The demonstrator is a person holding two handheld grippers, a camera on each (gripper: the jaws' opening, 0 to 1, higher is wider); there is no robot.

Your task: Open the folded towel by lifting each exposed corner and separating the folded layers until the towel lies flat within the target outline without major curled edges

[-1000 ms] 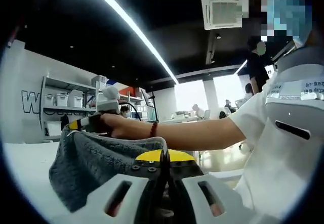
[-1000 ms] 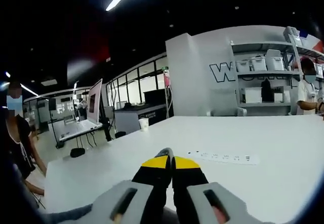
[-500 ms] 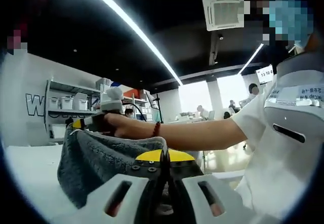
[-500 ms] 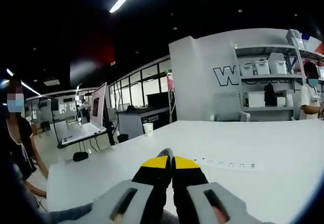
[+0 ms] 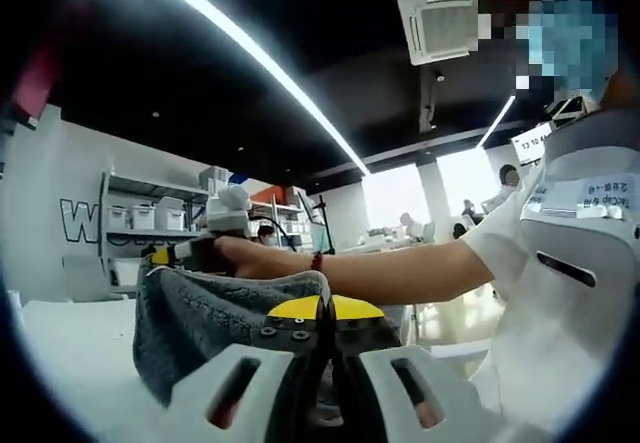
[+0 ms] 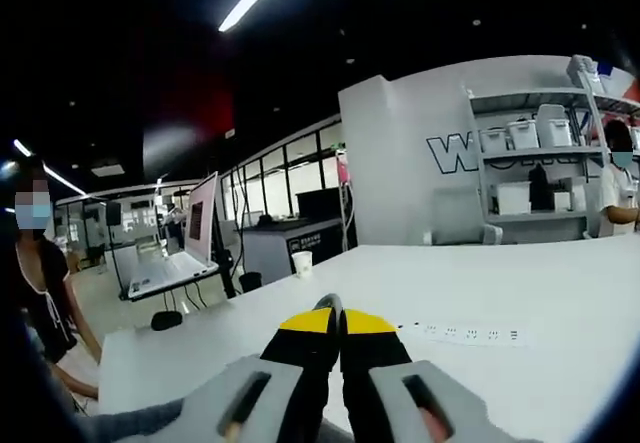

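The grey towel (image 5: 215,318) was held raised between the clamped left gripper (image 5: 320,315) and right gripper (image 5: 170,254); a weak pinch could have dropped a corner.

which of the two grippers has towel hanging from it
The right gripper, held out at arm's length: grey towel drapes down from its fingers onto the table.

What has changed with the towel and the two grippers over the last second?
Little. In the left gripper view the right gripper still pinches the far edge of the grey towel, held up off the white table; the lifted fold now looks a bit taller and narrower, though the camera shifted too. The left gripper stays shut on the near edge. Nothing was let go.
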